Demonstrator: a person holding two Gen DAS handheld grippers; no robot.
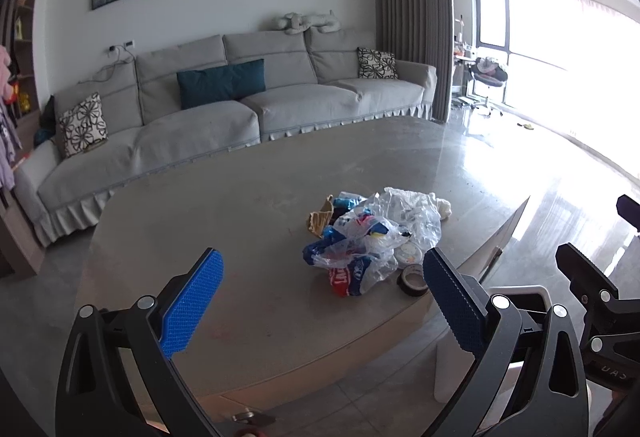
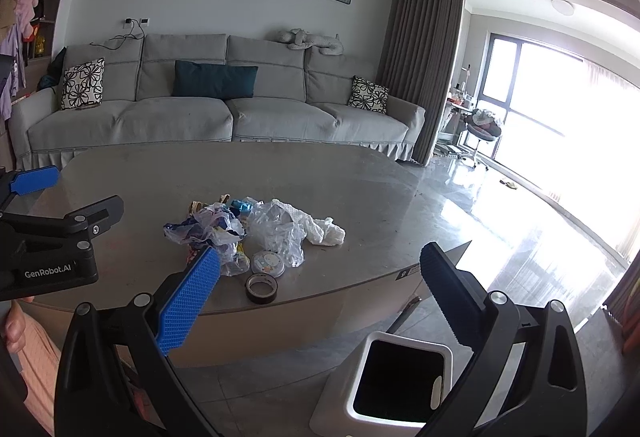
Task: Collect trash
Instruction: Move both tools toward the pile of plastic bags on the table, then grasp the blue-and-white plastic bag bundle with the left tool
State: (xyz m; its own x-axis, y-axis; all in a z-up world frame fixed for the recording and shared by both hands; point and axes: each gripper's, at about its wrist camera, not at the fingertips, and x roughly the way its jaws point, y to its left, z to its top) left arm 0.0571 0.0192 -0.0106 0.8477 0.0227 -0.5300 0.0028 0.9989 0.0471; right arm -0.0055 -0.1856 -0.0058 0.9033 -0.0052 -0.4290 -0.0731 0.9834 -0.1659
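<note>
Left view, jaws: my left gripper hangs spread wide and empty above the near part of the desk, short of the trash, so I judge it is lined up for a first reach.
Left view, trash: the trash pile of crumpled plastic bags and wrappers lies heaped together right of the desk's middle, which leaves one target rather than scattered bits.
Left view, tape: a dark tape roll lies flat beside the pile's near side, close to the desk's front edge.
Left view, room: bare desk spreads left and behind the pile; my other tool's black frame crowds the right margin.
Right view, jaws: my right gripper is likewise released, nothing between its pads, held back off the desk's front edge over the floor.
Right view, bin: the white bin stands on the floor below the front edge, mouth open upward, probably placed for a short drop from desk to bin.
Right view, trash: the pile sits inward from the edge, with a round lid touching its near side and the tape nearest the rim.
Right view, room: clear air above the pile; my left tool stands to the left, so a crossing reach risks a bump.
Right view, edge: anything dragged forward could slip off the rounded rim and miss the bin.
</note>
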